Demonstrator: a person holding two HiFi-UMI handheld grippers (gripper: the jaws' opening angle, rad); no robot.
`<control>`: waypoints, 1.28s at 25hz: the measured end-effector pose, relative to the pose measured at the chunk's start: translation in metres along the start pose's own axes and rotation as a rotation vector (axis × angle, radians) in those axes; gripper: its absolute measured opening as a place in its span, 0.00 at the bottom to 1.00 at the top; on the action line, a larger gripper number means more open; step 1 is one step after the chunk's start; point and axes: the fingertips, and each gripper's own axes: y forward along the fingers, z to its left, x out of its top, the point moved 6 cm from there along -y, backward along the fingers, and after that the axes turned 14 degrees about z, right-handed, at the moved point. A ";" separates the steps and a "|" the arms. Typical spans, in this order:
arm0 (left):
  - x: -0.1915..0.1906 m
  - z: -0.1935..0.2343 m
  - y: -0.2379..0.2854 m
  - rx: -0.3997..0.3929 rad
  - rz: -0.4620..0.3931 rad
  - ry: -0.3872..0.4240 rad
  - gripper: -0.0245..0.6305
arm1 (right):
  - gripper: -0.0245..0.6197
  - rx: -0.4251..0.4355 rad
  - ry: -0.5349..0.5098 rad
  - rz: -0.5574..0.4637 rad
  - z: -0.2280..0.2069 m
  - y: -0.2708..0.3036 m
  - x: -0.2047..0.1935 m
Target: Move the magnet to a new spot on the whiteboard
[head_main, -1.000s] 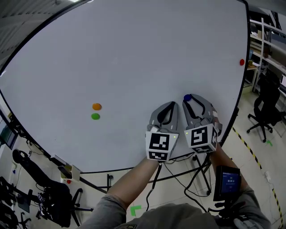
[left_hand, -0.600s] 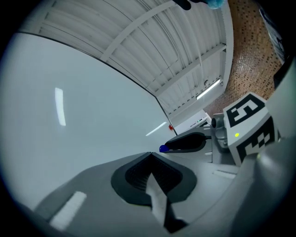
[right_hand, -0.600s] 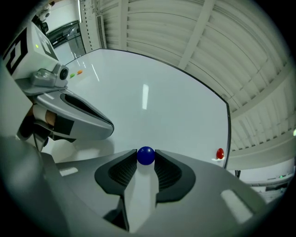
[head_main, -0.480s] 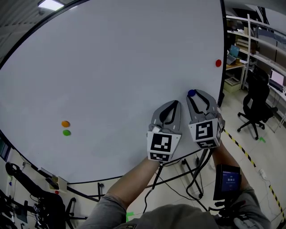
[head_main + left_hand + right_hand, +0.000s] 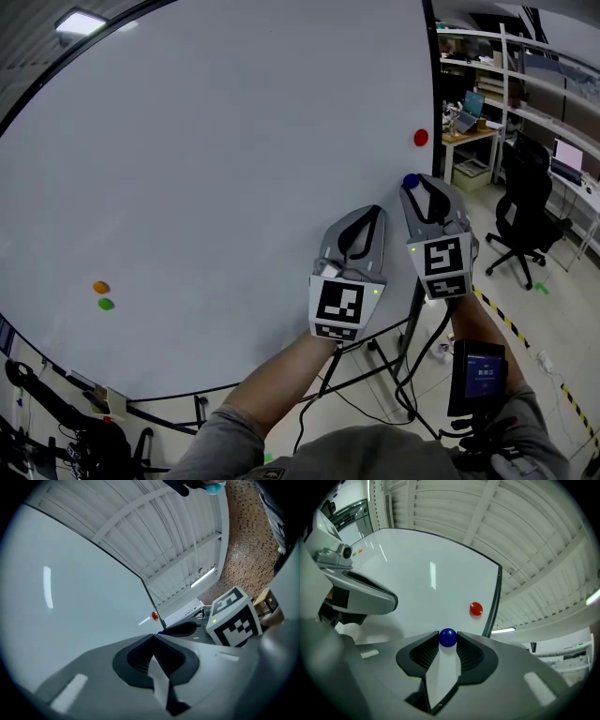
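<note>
Nearest of all, grey sleeves point(image 5: 281, 455) are filling the bottom of the head view, and a dark device with a lit screen point(image 5: 477, 377) is sitting on the right forearm. Just beyond it, both forearms are reaching up and forward, each ending behind a marker cube. The left cube point(image 5: 341, 307) and the right cube point(image 5: 443, 263) are riding side by side, a little apart.

Past the cubes, the left tongs point(image 5: 374, 210) are pointing at the board with their jaws pressed together. In the left gripper view the tips are meeting with nothing between them. The right tongs point(image 5: 412, 182), just beside them and reaching slightly further, are clenching the blue magnet point(image 5: 448, 637). The small round piece is sitting at the very ends of the tips, and the pads are pressing on it from either side.

That magnet is hanging in front of the lower right part of the whiteboard point(image 5: 234, 141), near the board's dark right edge. Whether it is touching the white surface cannot be told. Further up the board, the red magnet point(image 5: 421, 138) is sticking close to the same edge, above the blue one and slightly to its right. Well apart, low on the far left of the board, the orange magnet point(image 5: 100, 288) is sitting just above the green magnet point(image 5: 106, 304).

Beyond the board's right edge, a black office chair point(image 5: 520, 211) is standing on the floor near a strip of yellow-and-black tape point(image 5: 502, 314), and shelves point(image 5: 530, 80) are lining the wall behind it.
</note>
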 end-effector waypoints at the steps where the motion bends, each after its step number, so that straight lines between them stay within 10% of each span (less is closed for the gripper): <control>1: 0.001 -0.002 0.001 -0.003 -0.004 0.000 0.04 | 0.24 0.001 0.006 0.000 -0.005 0.000 -0.001; 15: 0.001 -0.012 0.013 -0.008 -0.003 -0.010 0.04 | 0.24 0.149 0.249 -0.006 -0.035 0.007 -0.019; 32: 0.000 -0.006 -0.006 -0.009 -0.013 -0.022 0.04 | 0.30 0.137 0.240 -0.018 -0.024 -0.006 -0.012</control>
